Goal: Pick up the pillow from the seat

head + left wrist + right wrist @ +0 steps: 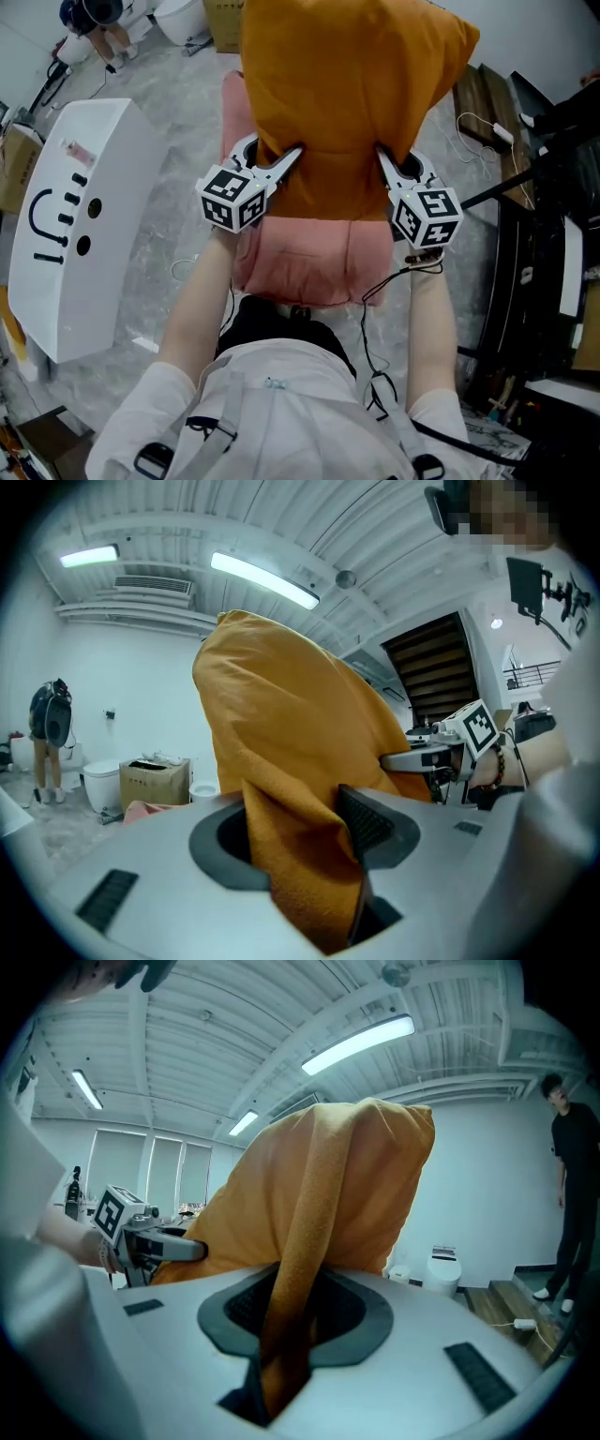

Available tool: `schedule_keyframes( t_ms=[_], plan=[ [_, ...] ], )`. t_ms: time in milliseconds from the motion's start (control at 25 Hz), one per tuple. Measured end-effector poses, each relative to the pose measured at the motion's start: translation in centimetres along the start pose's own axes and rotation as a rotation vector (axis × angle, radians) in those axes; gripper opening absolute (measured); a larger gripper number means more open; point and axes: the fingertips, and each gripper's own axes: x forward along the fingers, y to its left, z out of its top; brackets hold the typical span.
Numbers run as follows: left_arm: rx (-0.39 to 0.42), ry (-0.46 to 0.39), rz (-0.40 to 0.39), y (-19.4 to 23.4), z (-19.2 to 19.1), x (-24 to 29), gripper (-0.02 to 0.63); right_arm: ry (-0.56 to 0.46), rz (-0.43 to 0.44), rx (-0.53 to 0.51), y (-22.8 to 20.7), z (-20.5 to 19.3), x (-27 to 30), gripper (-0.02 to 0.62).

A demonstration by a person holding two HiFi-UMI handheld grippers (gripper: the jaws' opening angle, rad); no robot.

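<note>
An orange pillow hangs in the air above a pink seat, held up by both grippers at its lower edge. My left gripper is shut on the pillow's lower left corner; in the left gripper view a fold of the orange pillow fills the jaws. My right gripper is shut on the lower right corner, and the right gripper view shows the orange pillow pinched between the pads. Each gripper view also shows the other gripper beside the pillow, the right gripper and the left gripper.
A white rounded cabinet stands to the left of the seat. Dark racks and cables crowd the right side. A cardboard box and a person are far off at the back. Another person stands at the right.
</note>
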Motion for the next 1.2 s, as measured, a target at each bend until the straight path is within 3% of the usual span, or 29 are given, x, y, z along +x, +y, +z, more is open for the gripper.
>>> schedule_keyframes(
  t_ms=[800,1200],
  plan=[
    [0.169,-0.227,-0.041,-1.8,13.4,-2.6,0.227,-0.2,-0.068,-0.147,1.3,13.3,-5.0,0.106],
    [0.203,-0.285,-0.075,-3.7,16.1,-2.2,0.229,-0.235,-0.112,-0.186,0.8,15.6,-7.6,0.107]
  ],
)
